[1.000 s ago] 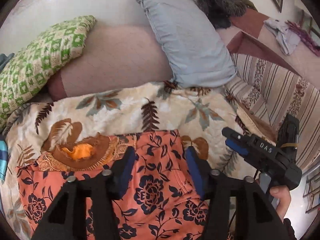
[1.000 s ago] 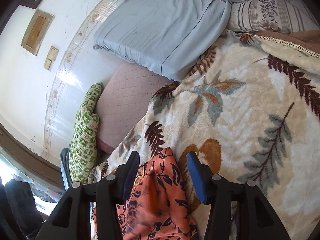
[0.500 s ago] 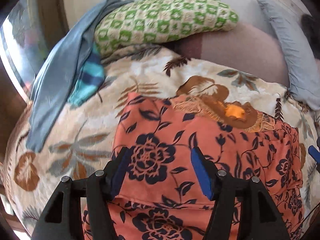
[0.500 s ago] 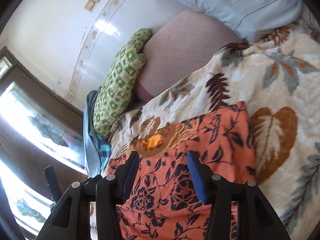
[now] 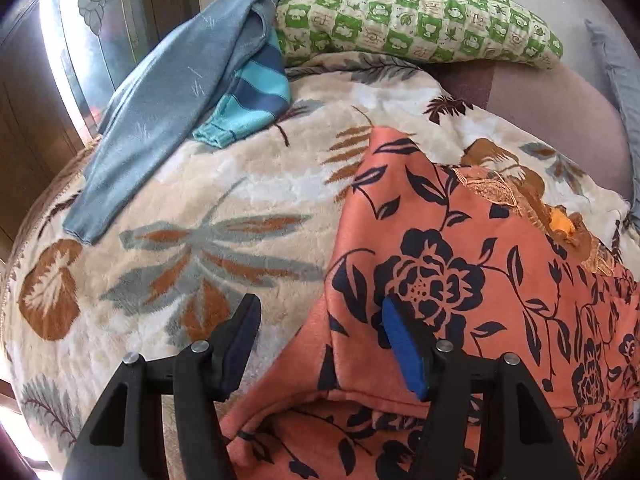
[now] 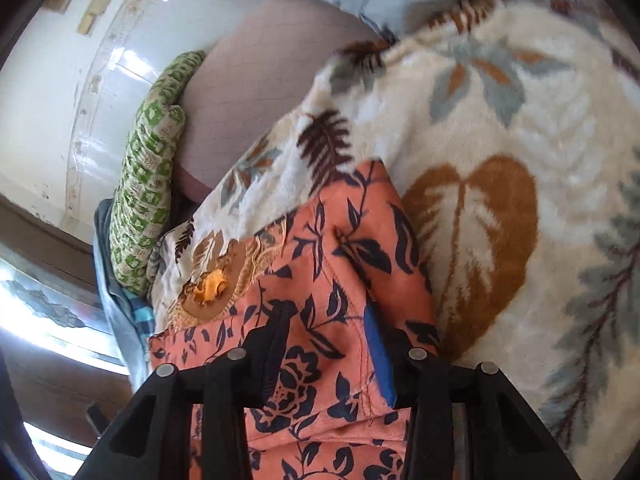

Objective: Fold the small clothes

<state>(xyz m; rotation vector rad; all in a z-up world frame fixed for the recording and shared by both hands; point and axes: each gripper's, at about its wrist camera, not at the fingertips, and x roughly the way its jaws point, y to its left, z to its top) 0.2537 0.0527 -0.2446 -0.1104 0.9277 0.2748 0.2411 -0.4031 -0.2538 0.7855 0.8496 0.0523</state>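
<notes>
Both cams sat on the grippers, looking down & close at the bed blanket (image 5: 168, 184). Both saw the orange flower dress (image 5: 460, 280) (image 6: 320, 280) & green pillow (image 5: 420, 20) (image 6: 148, 184).

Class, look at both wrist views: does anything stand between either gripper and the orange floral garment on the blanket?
Nothing visible does. The left gripper straddles the orange floral garment edge; the right gripper has just been closing over its fabric.

No legible text, label, brand or number appeared in either wrist view. The green checked pillow (image 5: 416, 20) bore small printed motifs, too small to read.
</notes>
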